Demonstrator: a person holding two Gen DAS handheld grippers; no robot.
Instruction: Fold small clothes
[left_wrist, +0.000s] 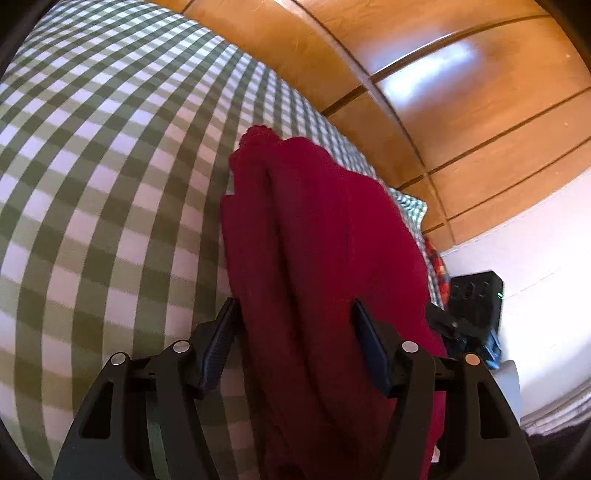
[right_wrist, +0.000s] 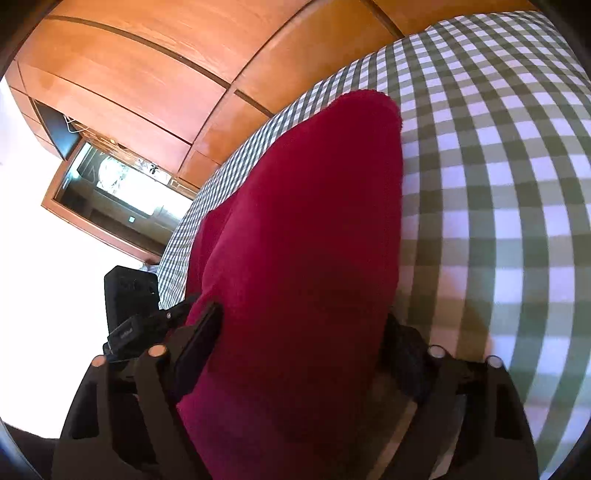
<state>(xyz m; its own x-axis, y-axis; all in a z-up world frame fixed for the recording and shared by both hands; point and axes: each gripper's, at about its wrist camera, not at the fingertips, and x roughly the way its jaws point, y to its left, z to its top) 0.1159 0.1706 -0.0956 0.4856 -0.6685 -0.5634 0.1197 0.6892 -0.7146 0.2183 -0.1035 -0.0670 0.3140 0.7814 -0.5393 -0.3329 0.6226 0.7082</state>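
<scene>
Your left gripper (left_wrist: 295, 325) is sitting with its jaws parted, the dark red garment (left_wrist: 317, 258) running up between them. The left pad (left_wrist: 218, 347) is lying right at the cloth's edge and the right pad (left_wrist: 373, 350) is against a fold, but whether either is actually pressing is not readable, so grasp or release is unclear here.

Your right gripper (right_wrist: 306, 332) is showing the same: jaws standing wide, the dark red garment (right_wrist: 303, 229) filling the gap. The left pad (right_wrist: 197, 350) is touching the cloth's edge; the right finger (right_wrist: 406, 354) is mostly hidden behind the fabric, so I cannot tell if it is clamping.

The garment is lying bunched in long folds on the green-and-white checked sheet (left_wrist: 103, 192), reaching away from both grippers toward the bed's far edge, its tip ending near the wooden wardrobe panels (left_wrist: 461, 110).

In the left view a black box (left_wrist: 476, 295) with a small green light is standing by the white wall (left_wrist: 546, 240), with a red-and-blue patterned cloth (left_wrist: 437, 269) just beside the garment's right edge. In the right view the black box (right_wrist: 129, 295) is sitting left of the garment, and a wood-framed opening (right_wrist: 118, 195) is showing bright behind it.
</scene>
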